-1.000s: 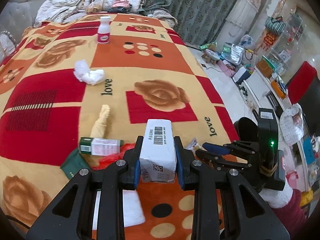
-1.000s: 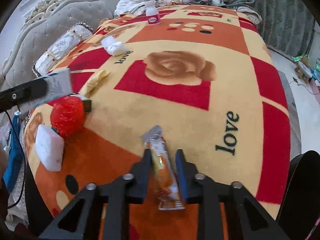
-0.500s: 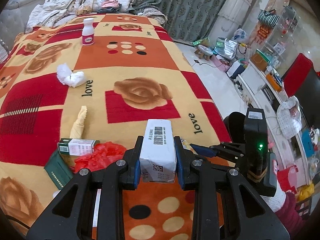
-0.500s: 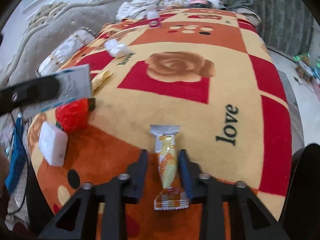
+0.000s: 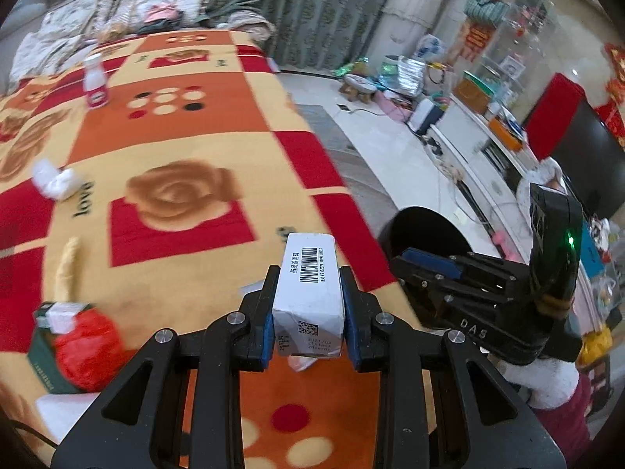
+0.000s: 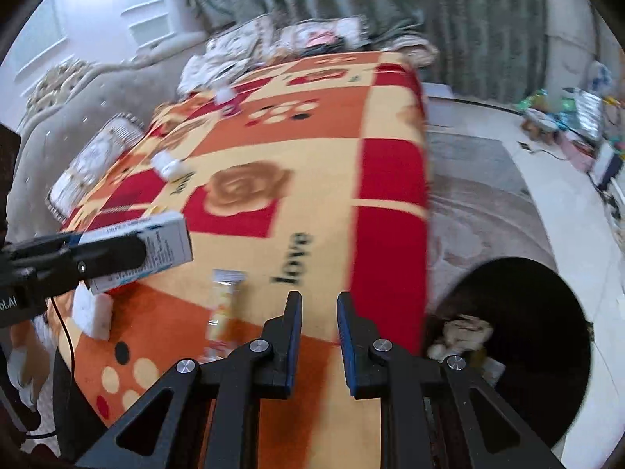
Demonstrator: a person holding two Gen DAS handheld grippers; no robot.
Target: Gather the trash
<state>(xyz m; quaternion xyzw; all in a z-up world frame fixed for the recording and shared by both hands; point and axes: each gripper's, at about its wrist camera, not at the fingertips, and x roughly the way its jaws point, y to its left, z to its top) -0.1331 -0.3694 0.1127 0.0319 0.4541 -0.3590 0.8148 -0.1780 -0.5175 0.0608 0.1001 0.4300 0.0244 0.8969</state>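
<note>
Left gripper (image 5: pixel 308 314): matt black plastic, blue rubbery pads, bright metal screws. Between its jaws, a white cardboard box (image 5: pixel 309 289), smooth, printed. Fuzzy patterned blanket (image 5: pixel 218 129) ahead of jaws. Left of right jaws, glossy foil snack wrapper (image 6: pixel 222 308).

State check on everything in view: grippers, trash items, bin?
left gripper: shut on white box, held off the blanket.
right gripper: fingers just closed, nothing between them.
snack wrapper: lying flat on the blanket, not held.
bin: open top, some trash inside.
small bottle: upright.
tissue: crumpled, on the blanket.
</note>
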